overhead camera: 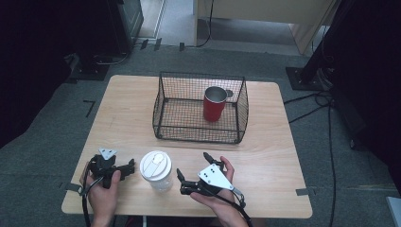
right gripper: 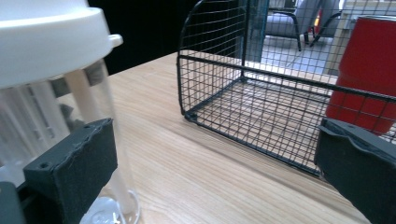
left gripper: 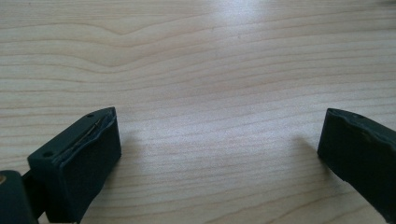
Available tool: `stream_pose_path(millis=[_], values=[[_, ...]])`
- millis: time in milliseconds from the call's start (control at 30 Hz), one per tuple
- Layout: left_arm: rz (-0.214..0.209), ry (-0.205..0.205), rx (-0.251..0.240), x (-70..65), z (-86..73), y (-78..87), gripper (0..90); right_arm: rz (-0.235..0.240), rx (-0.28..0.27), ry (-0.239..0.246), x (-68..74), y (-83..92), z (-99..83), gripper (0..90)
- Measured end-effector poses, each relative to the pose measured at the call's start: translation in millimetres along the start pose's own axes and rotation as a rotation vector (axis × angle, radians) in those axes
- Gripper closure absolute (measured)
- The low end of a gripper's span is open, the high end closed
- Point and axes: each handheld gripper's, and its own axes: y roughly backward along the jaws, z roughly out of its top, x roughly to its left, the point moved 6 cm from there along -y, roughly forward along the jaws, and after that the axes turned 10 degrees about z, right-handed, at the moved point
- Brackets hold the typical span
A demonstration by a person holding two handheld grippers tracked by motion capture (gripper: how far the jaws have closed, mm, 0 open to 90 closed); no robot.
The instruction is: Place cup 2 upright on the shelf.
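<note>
A clear tumbler with a white lid (overhead camera: 156,171) stands near the table's front edge, between my two grippers. My left gripper (overhead camera: 128,166) lies just left of it, open, with bare wood between its jaws (left gripper: 219,126). On the tumbler's right, my right gripper (overhead camera: 192,163) is open and points toward the basket. In the right gripper view the tumbler (right gripper: 51,70) stands right beside one jaw of that gripper (right gripper: 215,135), outside the gap. A black wire basket (overhead camera: 198,135) sits at mid-table with a red cup (overhead camera: 213,106) upright inside it. The basket (right gripper: 243,79) and red cup (right gripper: 369,70) appear ahead.
The wooden table (overhead camera: 127,109) has bare surface left and right of the basket. Grey carpet surrounds it, with cables (overhead camera: 307,101) on the floor at the right and dark equipment stands (overhead camera: 90,68) at the back left.
</note>
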Motion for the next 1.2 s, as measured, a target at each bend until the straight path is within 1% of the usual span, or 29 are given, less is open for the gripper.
stream_pose_path(millis=[67,167,533,767,1033,1200], values=[[0.0,0.0,0.0,0.0,0.0,0.0,0.0,0.012,-0.004,-0.009,3.3,0.8,-0.2,0.0],[0.0,-0.001,0.0,0.0,0.0,0.0,0.0,0.029,-0.01,-0.012,8.2,1.3,-1.1,0.0],[0.0,0.0,0.0,0.0,0.0,0.0,0.0,0.098,-0.006,0.012,30.9,-3.5,-5.9,0.0],[0.0,-0.001,0.001,0.0,0.0,0.0,0.0,0.131,-0.011,0.009,39.0,-6.0,-7.1,0.0],[0.0,0.0,0.0,0.0,0.0,0.0,0.0,0.154,-0.018,0.011,49.9,-10.4,-5.9,0.0],[0.0,-0.001,0.001,0.0,0.0,0.1,0.0,0.173,-0.025,0.023,56.7,-15.9,-2.8,0.0]])
